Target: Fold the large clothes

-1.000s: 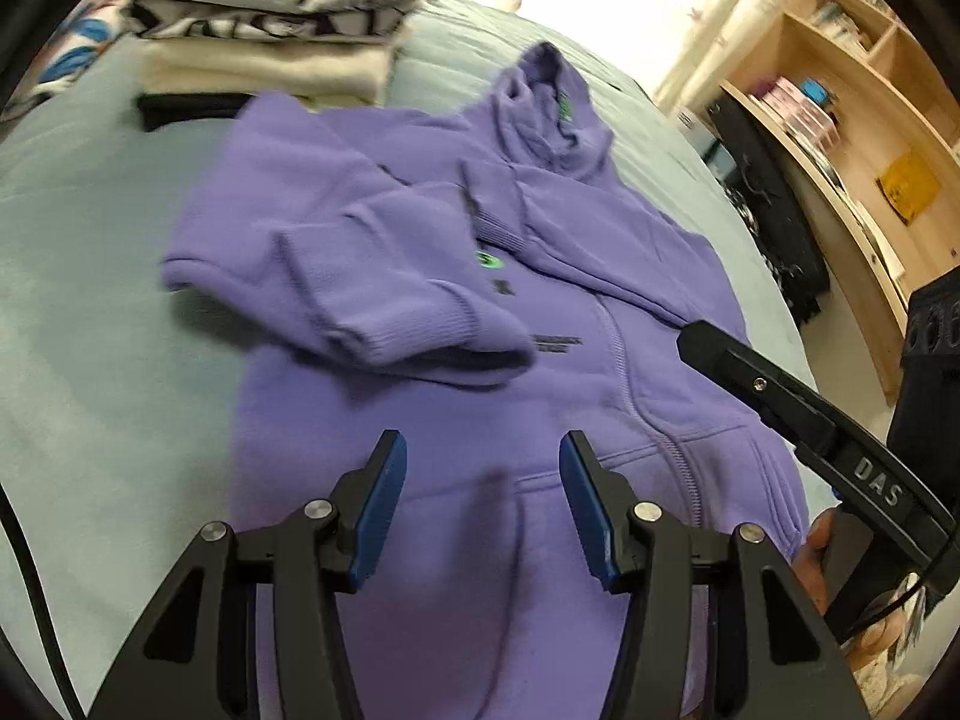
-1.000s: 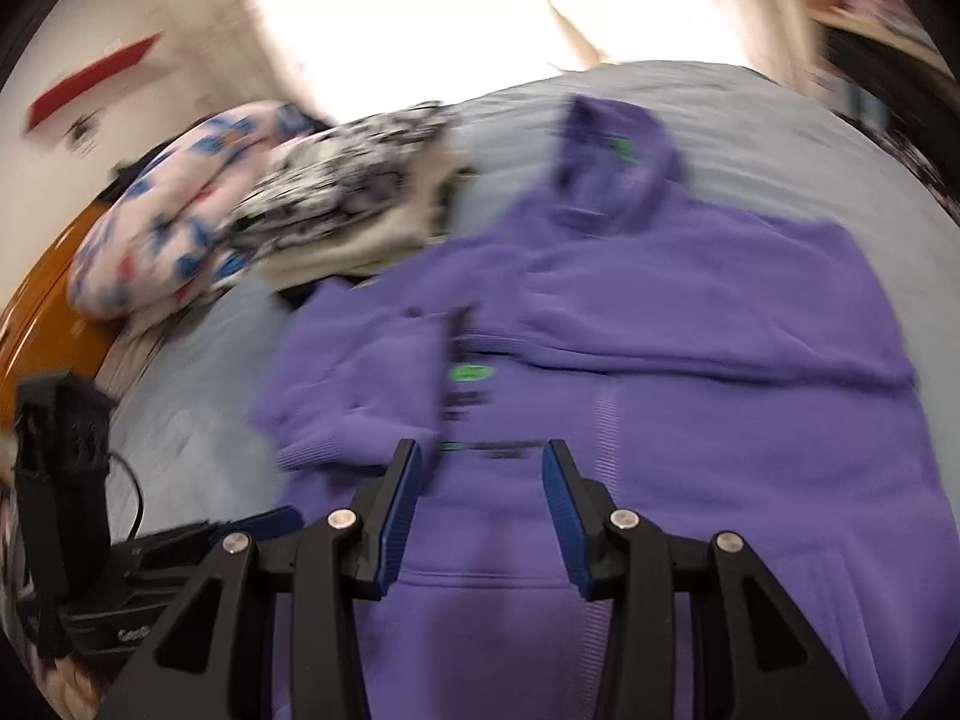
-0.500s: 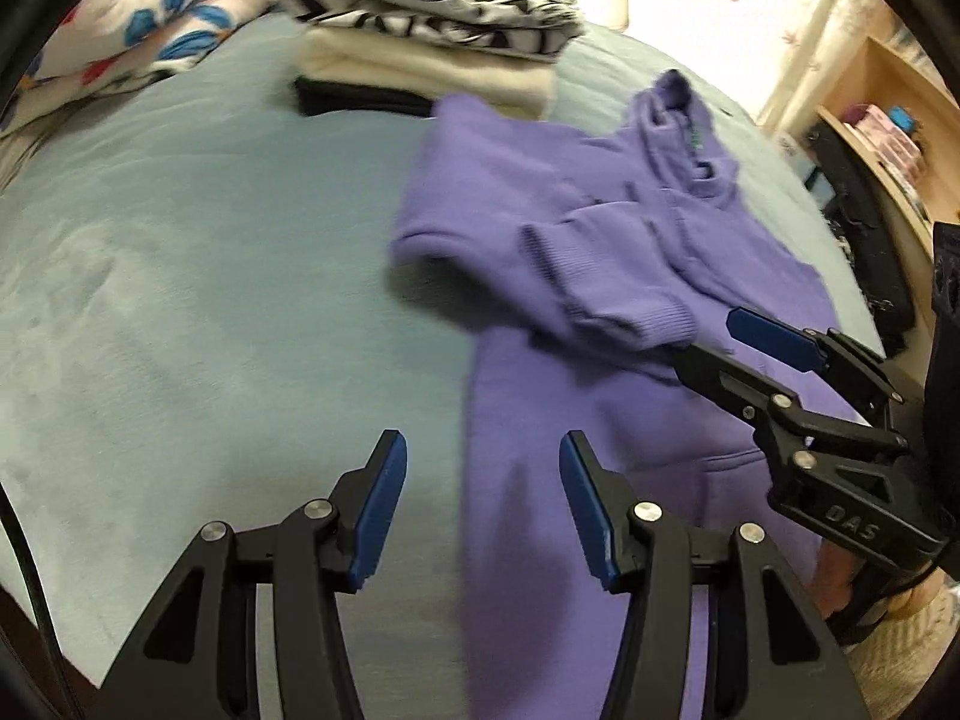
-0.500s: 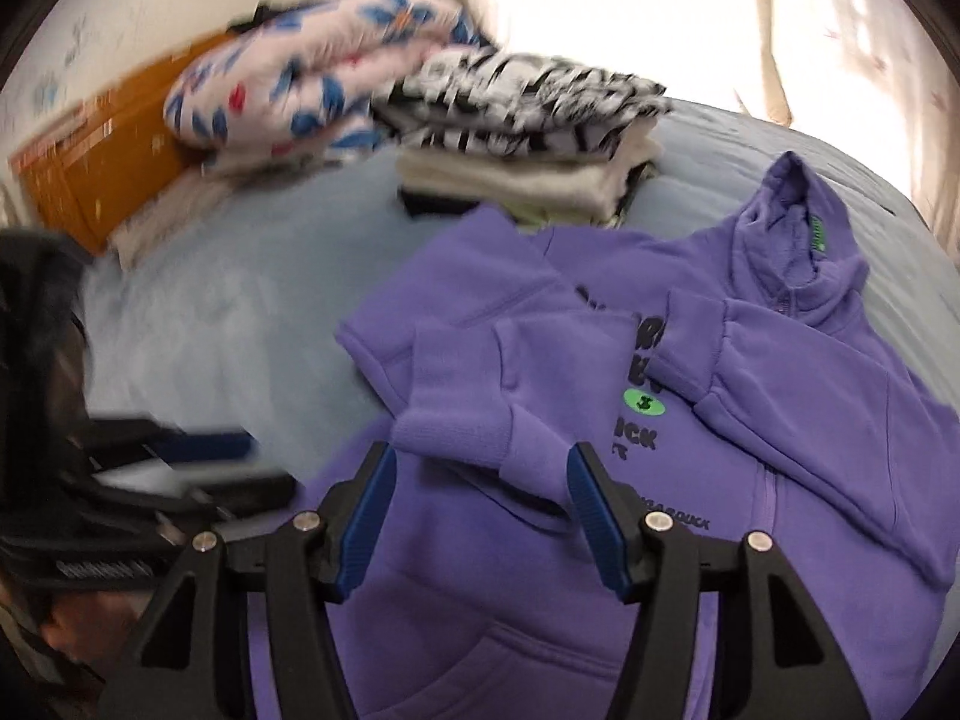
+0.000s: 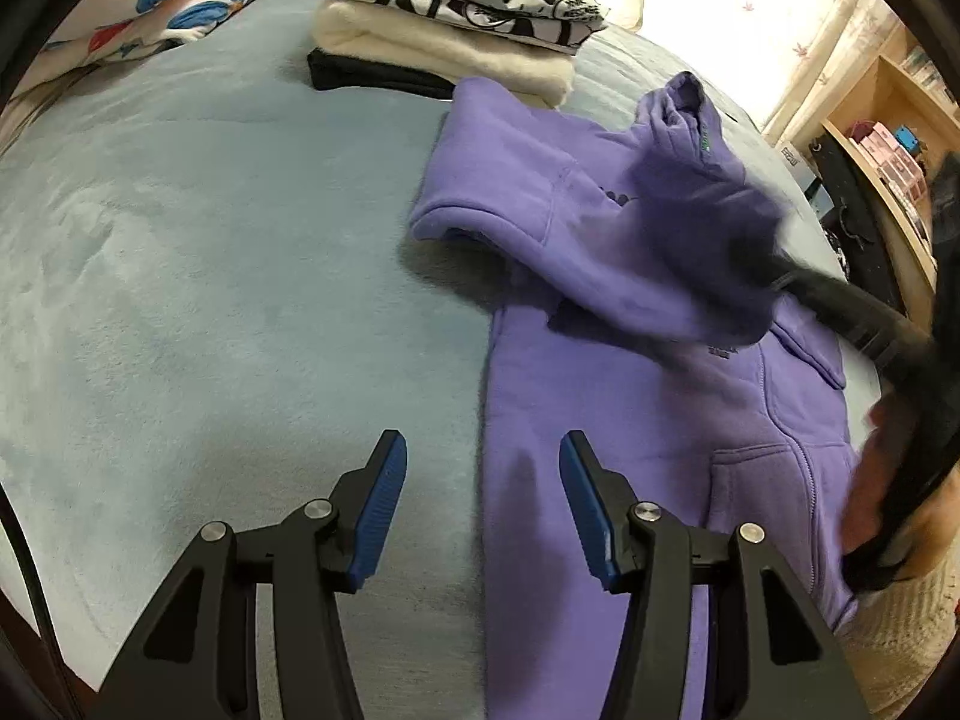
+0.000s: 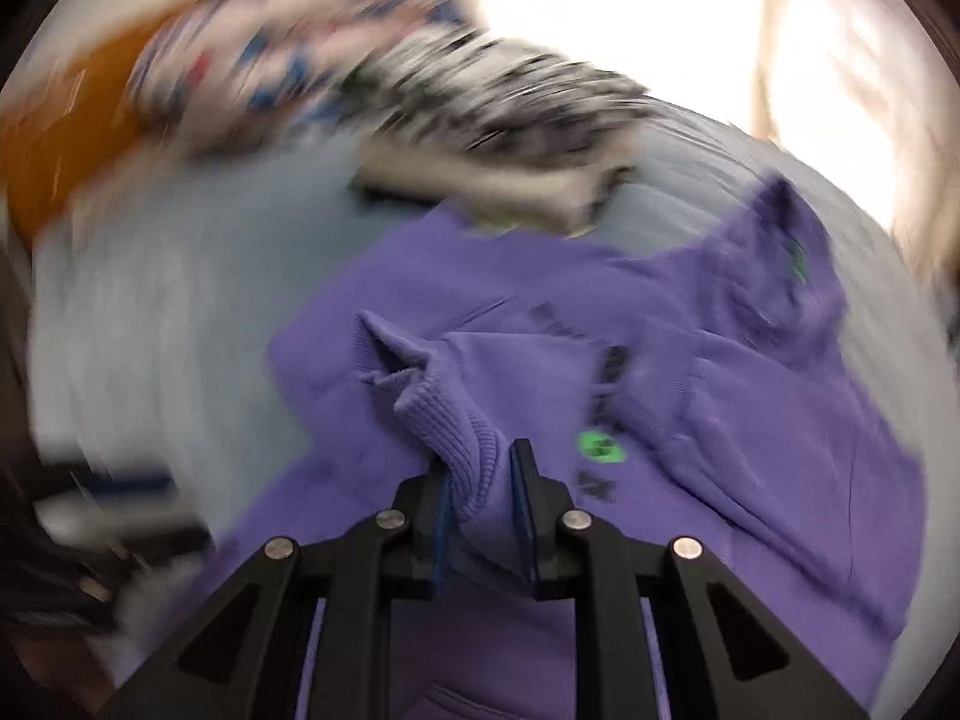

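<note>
So I'm at the sleeve-tucking step. The hoodie (image 5: 630, 420) lies face up on the bed (image 5: 210, 270), hood at the far end, hem near me, just in front of the stack (image 5: 456, 12) of folded clothes. My right gripper (image 6: 480, 486) has just been closing, and its jaws now pinch the ribbed cuff (image 6: 456, 420) of a sleeve (image 5: 540, 228) — cloth bunches up between the pads. That sleeve is doubled across the chest, over the print. The right wrist view is smeared by motion, so I can't read the far side of the garment well.

My left gripper (image 5: 477, 498) hangs over the hoodie's left edge near the hem, jaws spread, nothing between them; one pad is over bare bed, the other over purple cloth.

Next, I judge, the cuff wants carrying across and laying flat so the sleeve sits straight inside the body's outline — then letting go without dragging it back. The left gripper looks placed to take the side edge or hem for the fold that follows; thick fleece will need a deep bite.
</note>
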